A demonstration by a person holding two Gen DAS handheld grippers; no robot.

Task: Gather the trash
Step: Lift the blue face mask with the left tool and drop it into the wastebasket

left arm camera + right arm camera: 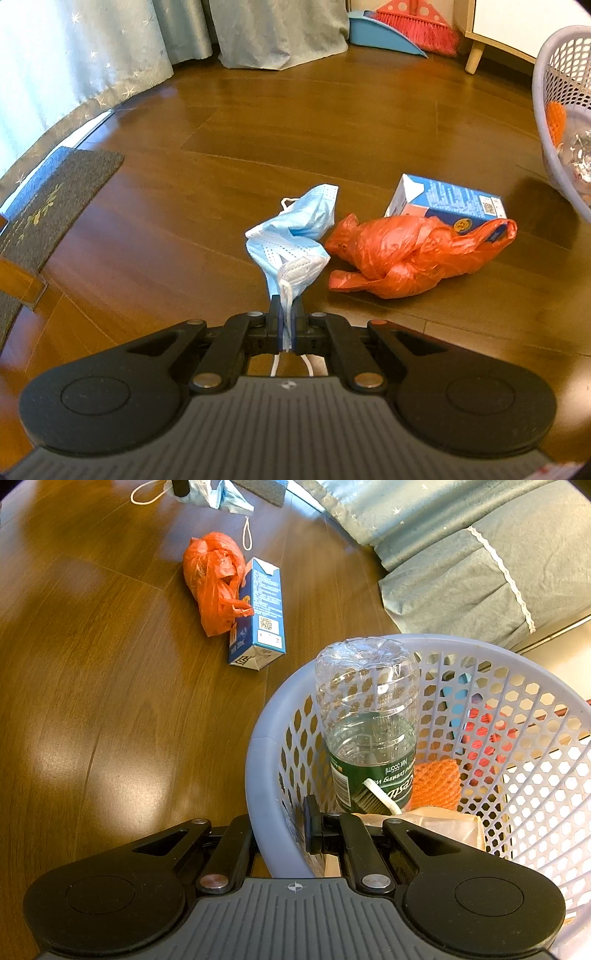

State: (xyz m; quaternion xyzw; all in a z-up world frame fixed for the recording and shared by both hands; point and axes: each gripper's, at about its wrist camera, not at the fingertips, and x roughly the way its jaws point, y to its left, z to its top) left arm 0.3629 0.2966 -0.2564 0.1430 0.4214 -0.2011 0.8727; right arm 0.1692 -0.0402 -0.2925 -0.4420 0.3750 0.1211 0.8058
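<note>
On the left, a dark doormat (55, 192) lies on the wooden floor (295, 122) under pale blue curtains (92, 55). At the middle of the left wrist view, the left tongs (287, 314) are pressed together on a crumpled blue face mask (295, 236), pinching its lower end, with white ear loops trailing behind the fingers. Just right of the mask lies a knotted orange plastic bag (406, 254), and touching the bag's far side is a blue and white drink carton (447, 203) lying on its side. Farther back, a blue dustpan (380, 35) and a red broom (421, 26) rest near a white cabinet (517, 22).

At the right edge stands a grey mesh basket (258, 775). The right tongs (280, 834) pinch its near rim, one finger outside the wall and the other inside. In the basket a clear plastic bottle (369, 716) with a green label stands upside down, beside an orange foam net (437, 782) and some pale wrapping (443, 823). Beyond the basket is grey-blue bedding (480, 554).
</note>
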